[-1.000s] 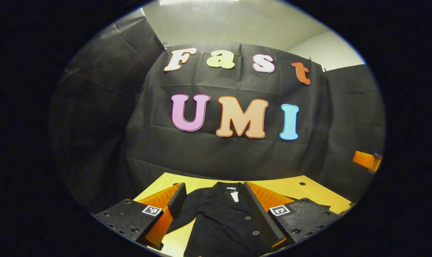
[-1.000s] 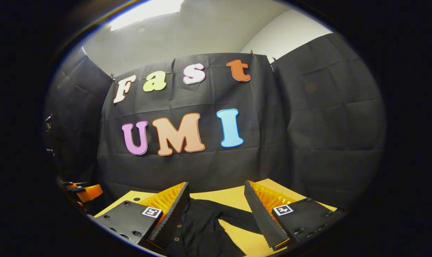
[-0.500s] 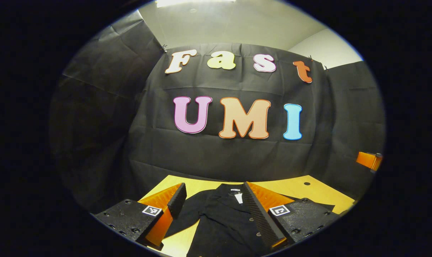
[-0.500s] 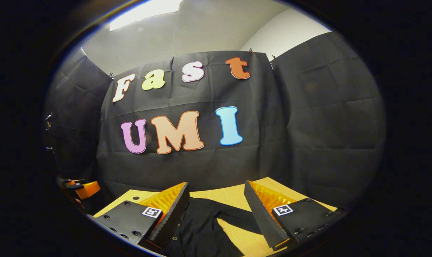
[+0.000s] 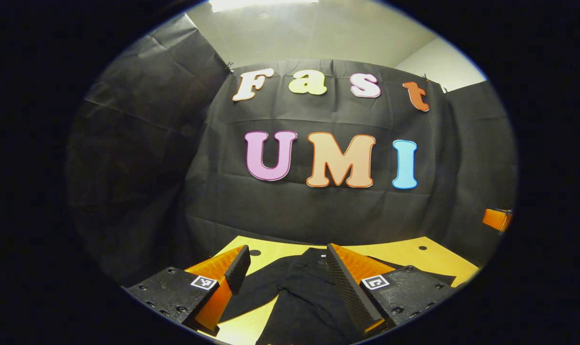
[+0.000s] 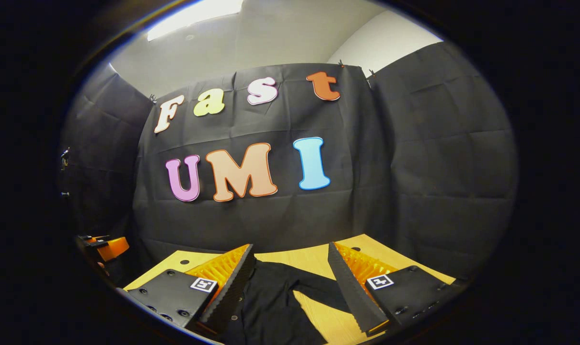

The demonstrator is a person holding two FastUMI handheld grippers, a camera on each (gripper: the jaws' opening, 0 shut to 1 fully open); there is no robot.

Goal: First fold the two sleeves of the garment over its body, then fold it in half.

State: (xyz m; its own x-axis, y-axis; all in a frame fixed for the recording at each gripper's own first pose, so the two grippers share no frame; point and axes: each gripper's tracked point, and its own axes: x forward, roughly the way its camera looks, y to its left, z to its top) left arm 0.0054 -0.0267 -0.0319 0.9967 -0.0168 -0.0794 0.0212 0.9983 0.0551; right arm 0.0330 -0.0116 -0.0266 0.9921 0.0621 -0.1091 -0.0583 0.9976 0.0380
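Observation:
A black buttoned garment (image 5: 302,297) lies flat on the yellow wooden table (image 5: 410,256), collar toward the booth wall. My left gripper (image 5: 285,261) hovers open above its left shoulder and sleeve (image 5: 254,290), nothing between the fingers. In the right gripper view the garment's body (image 6: 266,306) and its right sleeve (image 6: 321,292) spread across the table (image 6: 314,261). My right gripper (image 6: 290,258) is open above them and holds nothing. The other gripper shows as an orange piece at the right edge (image 5: 497,219) of the left gripper view and at the left edge (image 6: 105,247) of the right gripper view.
The black cloth wall (image 5: 319,211) stands close behind the table's far edge. Small round holes (image 5: 419,247) mark the tabletop. Bare yellow table lies to the right of the garment's right sleeve (image 6: 366,244).
The left gripper view has shifted to the left over the garment, so the collar and label now sit behind its right finger. The right gripper view has barely moved.

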